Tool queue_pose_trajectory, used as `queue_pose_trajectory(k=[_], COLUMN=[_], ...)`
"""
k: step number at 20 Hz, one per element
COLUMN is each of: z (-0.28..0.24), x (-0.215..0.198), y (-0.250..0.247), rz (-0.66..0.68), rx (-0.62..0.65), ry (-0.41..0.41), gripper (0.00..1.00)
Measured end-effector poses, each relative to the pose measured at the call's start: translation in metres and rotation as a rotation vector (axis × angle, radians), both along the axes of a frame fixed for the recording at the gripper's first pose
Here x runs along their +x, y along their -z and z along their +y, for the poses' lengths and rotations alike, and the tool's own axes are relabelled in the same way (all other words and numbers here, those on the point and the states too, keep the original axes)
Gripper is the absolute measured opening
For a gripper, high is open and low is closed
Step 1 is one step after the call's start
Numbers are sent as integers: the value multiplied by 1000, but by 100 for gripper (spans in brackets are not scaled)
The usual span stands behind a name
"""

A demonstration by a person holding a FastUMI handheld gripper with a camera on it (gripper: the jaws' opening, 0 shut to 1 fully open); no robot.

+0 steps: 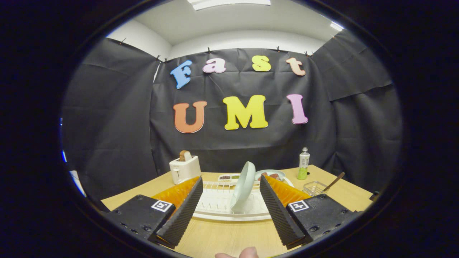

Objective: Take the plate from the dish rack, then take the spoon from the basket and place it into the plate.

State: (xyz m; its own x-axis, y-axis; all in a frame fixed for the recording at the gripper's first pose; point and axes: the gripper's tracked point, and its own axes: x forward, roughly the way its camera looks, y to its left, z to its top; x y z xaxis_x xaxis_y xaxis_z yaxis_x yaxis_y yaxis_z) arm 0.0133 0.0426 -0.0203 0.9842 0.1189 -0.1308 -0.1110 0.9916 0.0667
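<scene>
The job has not really started yet. The pale green round plate [244, 186] stands on its edge in the white plastic dish rack [218, 211], leaning a little. Nothing has been lifted out. The brown wooden spoon [334, 182] sits in the small clear wire basket [314, 187], with its handle sticking up. So all the steps are left: grab the plate, set it down, then fetch the spoon and put it on the plate.

The claw [229, 211] is spread wide and holds nothing. Its two fingers point at the rack. The plate is just ahead of the fingers and lines up with the gap between them, a bit nearer the right finger. The rack sits on the light wooden table [222, 240], with its near rim between the fingers.

The basket and spoon are beyond the right finger, off to that side. A white toaster [184, 169] with bread in it stands beyond the left finger. A green bottle [303, 164] stands far back, near the basket.

I think the claw needs to go forward next and close on the plate's rim.
</scene>
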Motion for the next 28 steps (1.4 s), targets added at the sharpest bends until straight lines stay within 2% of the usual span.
queue_pose_trajectory(k=[5, 13, 17, 20, 24, 28], z=[-1, -32, -31, -27, -29, -32], x=[19, 98, 134, 163, 194, 207], y=[-18, -69, -70, -52, -23, 12], rz=[0, 106, 239, 406, 628, 777], rx=[-27, -136, -196, -184, -156, -145], ry=[-26, -52, -79, -116, -106, -79], gripper=[100, 100, 100, 100, 100, 100])
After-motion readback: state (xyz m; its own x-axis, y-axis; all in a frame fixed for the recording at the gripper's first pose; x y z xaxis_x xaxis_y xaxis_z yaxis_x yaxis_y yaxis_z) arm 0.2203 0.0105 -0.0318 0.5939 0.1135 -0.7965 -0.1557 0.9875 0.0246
